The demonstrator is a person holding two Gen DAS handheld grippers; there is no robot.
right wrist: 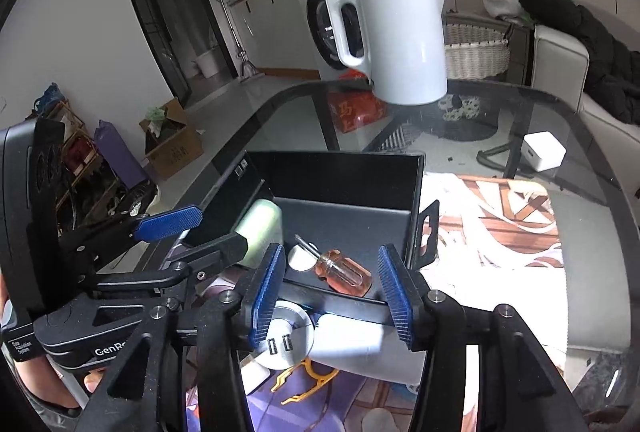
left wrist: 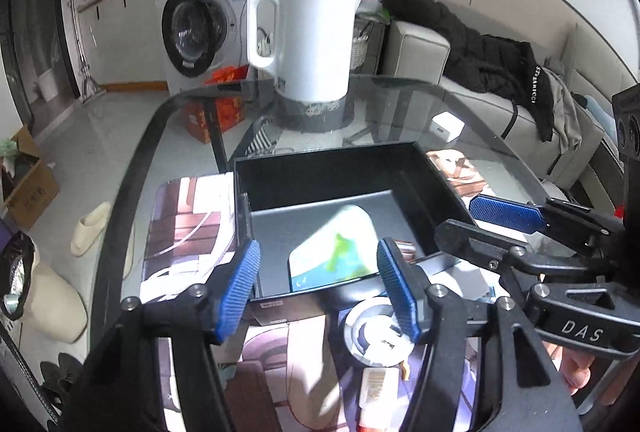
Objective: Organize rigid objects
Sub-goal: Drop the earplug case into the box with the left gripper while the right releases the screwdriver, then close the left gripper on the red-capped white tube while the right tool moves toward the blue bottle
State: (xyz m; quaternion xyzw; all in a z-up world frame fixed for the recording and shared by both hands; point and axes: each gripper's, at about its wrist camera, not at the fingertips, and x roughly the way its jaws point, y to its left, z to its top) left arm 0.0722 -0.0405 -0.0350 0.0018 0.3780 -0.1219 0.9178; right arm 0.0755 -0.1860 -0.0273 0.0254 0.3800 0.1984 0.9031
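right gripper: jaws apart, nothing between pads | screwdriver: orange handle, lying in black box just ahead | left gripper: at box's left wall | white kettle: upright on glass table

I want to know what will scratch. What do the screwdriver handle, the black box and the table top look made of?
Screwdriver handle: clear amber plastic by the look, glossy; light passes through it. Black box: thin, flat, matte walls, probably plastic or coated board; the frames leave it open. Table top: tinted glass, smooth and reflective; the floor and a red carton show through it.
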